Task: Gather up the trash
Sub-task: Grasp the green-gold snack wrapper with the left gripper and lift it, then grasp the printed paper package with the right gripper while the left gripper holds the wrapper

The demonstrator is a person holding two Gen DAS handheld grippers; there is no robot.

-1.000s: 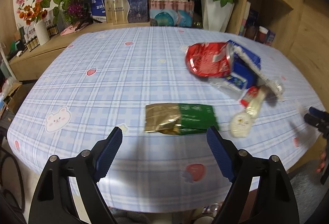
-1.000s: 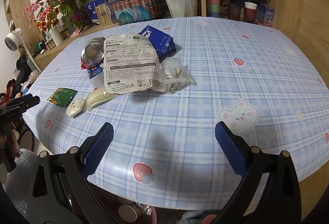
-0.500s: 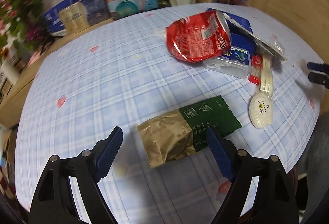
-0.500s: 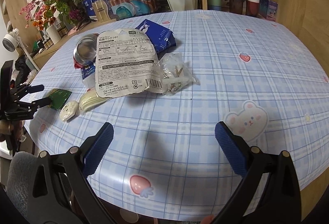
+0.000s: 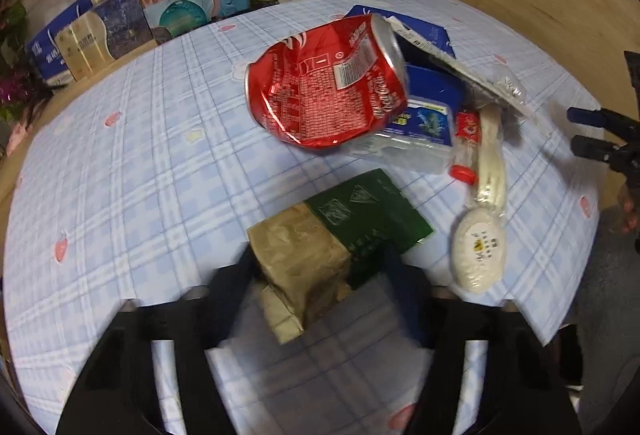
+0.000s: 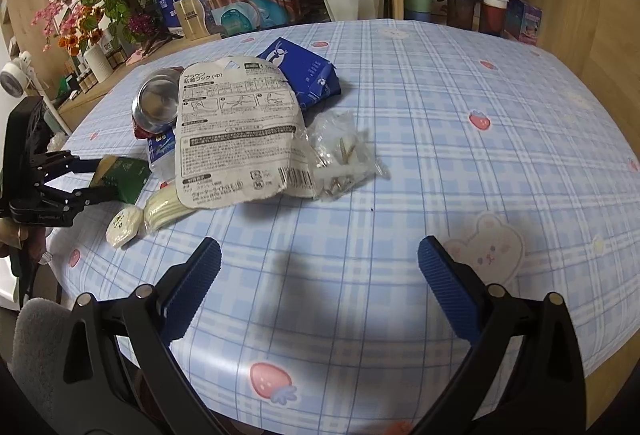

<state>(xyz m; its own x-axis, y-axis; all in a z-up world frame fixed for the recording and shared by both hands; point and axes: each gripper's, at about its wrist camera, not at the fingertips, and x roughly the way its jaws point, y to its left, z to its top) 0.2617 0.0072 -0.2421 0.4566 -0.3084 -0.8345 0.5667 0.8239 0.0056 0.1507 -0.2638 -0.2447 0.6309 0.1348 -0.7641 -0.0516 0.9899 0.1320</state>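
**Left gripper closes around the gold-and-green packet**

On the left wrist view, the left gripper (image 5: 320, 267) sits at 6 o'clock with its two fingers on either side of the gold-and-green packet (image 5: 336, 235); motion blur hides whether the pads actually press it, though the right wrist view shows the fingers (image 6: 96, 179) close against the packet's sides. The packet lies near the table's (image 5: 120, 155) edge. At 12 o'clock from it lies a crushed red can (image 5: 324, 83) lettered "Coca-Cola", resting on a clear plastic bottle with a blue label (image 5: 420, 127). At 3 o'clock sits a small white round packet (image 5: 478, 255).

On the right wrist view, the right gripper (image 6: 320, 283) hovers over bare checked tablecloth with its fingers spread wide and nothing between them. At 11 o'clock from it lies a white card package (image 6: 236, 131) printed with Japanese text, partly covering the can. A dark blue pouch (image 6: 304, 71) lies beyond it, and a clear bag of screws (image 6: 340, 159) touches its right edge.
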